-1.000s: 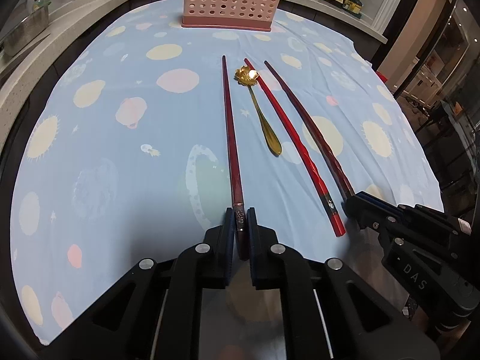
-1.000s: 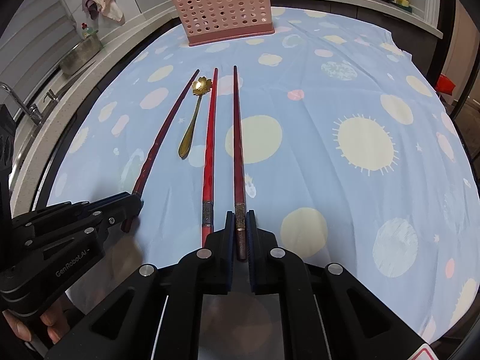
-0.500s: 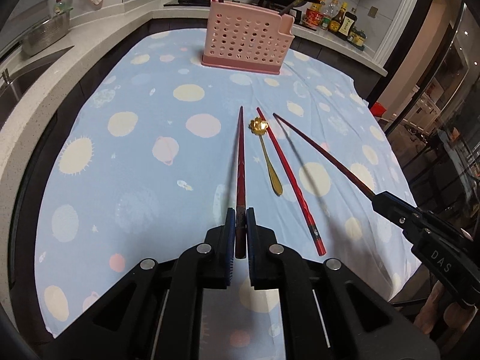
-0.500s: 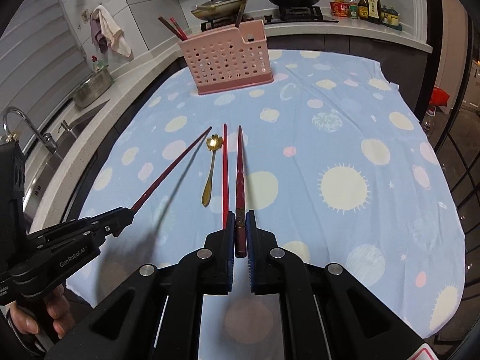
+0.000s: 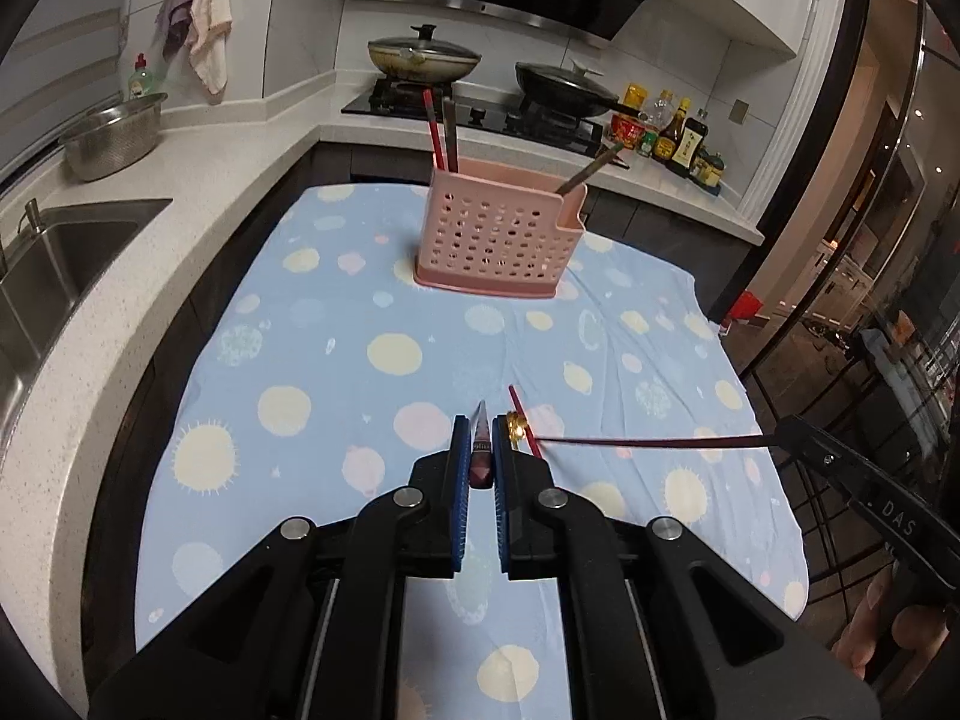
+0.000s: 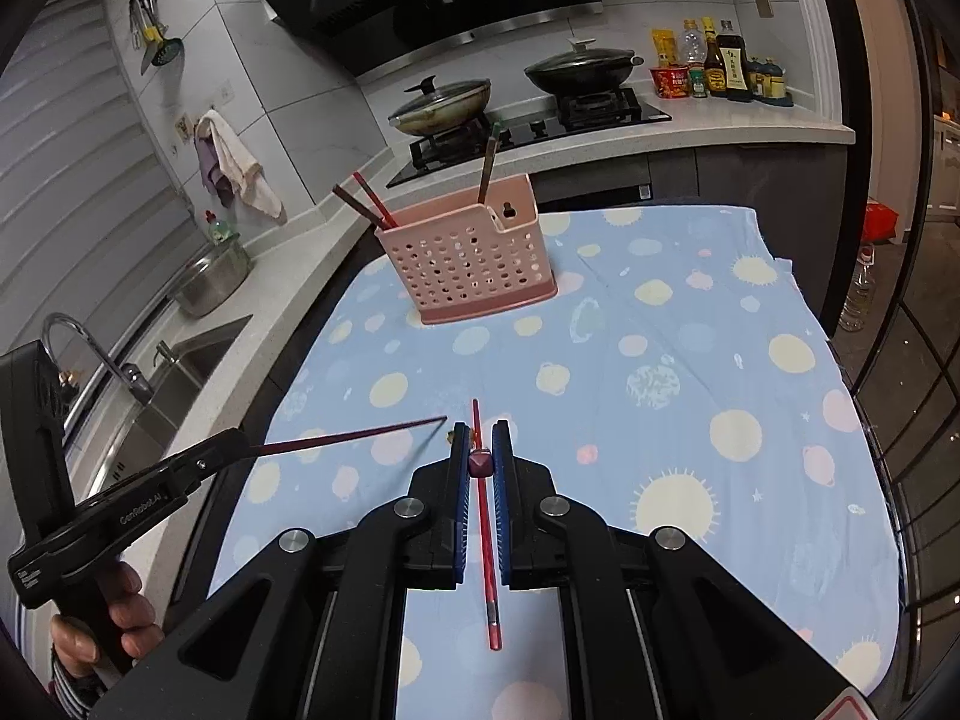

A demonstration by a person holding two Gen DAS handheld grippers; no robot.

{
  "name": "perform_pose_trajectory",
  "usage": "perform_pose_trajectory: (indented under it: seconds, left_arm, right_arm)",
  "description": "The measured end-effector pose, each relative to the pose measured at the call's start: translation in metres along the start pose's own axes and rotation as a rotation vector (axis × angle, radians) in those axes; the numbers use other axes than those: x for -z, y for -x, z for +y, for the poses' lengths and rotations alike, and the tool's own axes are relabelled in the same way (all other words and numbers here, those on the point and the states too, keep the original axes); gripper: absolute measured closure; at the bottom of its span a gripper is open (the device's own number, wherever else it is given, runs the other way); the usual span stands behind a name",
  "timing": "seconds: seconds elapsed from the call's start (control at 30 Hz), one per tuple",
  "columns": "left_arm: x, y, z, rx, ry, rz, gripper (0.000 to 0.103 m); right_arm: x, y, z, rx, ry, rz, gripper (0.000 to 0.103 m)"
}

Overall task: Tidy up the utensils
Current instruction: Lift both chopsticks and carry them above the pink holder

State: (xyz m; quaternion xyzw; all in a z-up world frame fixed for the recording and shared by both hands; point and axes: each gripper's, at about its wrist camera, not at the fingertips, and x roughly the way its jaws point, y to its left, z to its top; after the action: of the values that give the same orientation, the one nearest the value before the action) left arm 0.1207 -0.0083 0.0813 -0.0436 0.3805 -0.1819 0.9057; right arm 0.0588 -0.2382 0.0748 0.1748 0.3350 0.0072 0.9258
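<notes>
1. The left gripper [image 5: 480,450] is pinched nearly closed on a dark red chopstick [image 5: 480,441], gripped by its butt end.
2. The right gripper [image 6: 480,450] is clamped tight on another dark red chopstick [image 6: 480,463].
3. A bright red chopstick [image 6: 487,564] is seen lying on the cloth [image 6: 690,408] under the right gripper.
4. The pink utensil holder [image 5: 498,234] is parked well ahead of both grippers, sticks already in it.

Two dark red chopsticks are up in the air, one [image 5: 481,447] lower centre pointing away, the other [image 5: 648,440] lying level at right. A brighter red chopstick [image 6: 486,540] and gold spoon [image 5: 515,423] lie on the cloth, lower centre. Pink perforated holder [image 5: 498,234], upper centre, holds three sticks.
</notes>
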Motion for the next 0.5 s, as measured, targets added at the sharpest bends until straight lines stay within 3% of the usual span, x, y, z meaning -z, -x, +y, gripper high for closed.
perform_pose_trajectory:
  seconds: [0.5]
  left_arm:
    - [-0.076, 0.008, 0.0, -0.002, -0.012, -0.127, 0.096]
  right_arm:
    - [-0.07, 0.001, 0.011, -0.041, -0.001, -0.109, 0.096]
